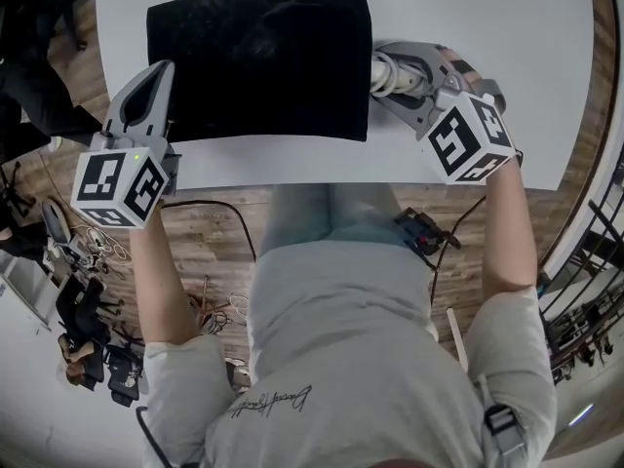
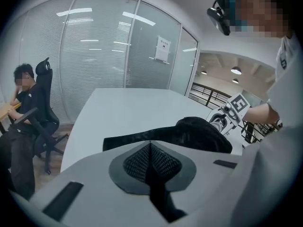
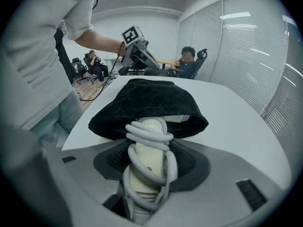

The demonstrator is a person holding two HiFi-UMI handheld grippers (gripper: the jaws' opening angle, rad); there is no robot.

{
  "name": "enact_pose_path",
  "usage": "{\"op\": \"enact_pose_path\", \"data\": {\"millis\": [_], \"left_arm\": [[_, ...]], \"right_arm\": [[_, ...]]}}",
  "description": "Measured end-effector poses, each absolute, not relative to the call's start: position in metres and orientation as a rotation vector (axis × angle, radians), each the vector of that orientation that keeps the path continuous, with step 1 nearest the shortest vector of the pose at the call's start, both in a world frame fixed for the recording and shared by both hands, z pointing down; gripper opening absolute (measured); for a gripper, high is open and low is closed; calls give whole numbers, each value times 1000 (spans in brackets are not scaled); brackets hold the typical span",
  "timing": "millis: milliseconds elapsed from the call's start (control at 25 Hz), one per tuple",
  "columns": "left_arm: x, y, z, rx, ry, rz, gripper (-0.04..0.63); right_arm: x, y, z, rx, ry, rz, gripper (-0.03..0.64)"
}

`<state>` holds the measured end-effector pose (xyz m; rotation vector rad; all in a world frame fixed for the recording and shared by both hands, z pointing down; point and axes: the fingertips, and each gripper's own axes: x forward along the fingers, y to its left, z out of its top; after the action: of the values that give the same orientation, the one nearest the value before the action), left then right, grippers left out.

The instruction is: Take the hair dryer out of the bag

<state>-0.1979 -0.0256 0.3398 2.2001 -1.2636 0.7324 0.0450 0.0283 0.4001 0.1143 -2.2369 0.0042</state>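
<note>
A black cloth bag (image 1: 258, 61) lies flat on the white table (image 1: 507, 27), its mouth facing right. A cream hair dryer (image 3: 146, 143), with its white cord wound round the handle, sticks out of the bag's mouth (image 3: 147, 110) while its head is hidden inside. My right gripper (image 3: 149, 162) is shut on that handle, and in the head view it sits at the bag's right end (image 1: 405, 78). My left gripper (image 1: 161, 71) hangs at the bag's left end, shut, its pads (image 2: 161, 162) pressed together with nothing between them. The bag (image 2: 189, 134) lies beyond it.
The table's near edge (image 1: 370, 172) runs just in front of my body. Cables (image 1: 210, 305) lie on the wooden floor below. One person sits on an office chair (image 2: 40, 112) by the glass wall, and others sit at desks behind (image 3: 187, 60).
</note>
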Motion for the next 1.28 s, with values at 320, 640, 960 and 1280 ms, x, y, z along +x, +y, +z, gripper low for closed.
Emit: {"op": "enact_pose_path", "data": {"millis": [320,640,960,1280], "left_arm": [[-142,2,343,2295,-1185,680,12],[-105,7,340,2334,-1152,613,12],[-71,13,347,2385,-1065,602,12],[-58,7,349,2413,-1083,564,12]], "right_arm": [[64,29,405,194,-2227,57,235],[88,30,402,297,-2217,121,235],[107,29,404,399,-2211,178,235],[132,22,409,553,-2193,264,236]]}}
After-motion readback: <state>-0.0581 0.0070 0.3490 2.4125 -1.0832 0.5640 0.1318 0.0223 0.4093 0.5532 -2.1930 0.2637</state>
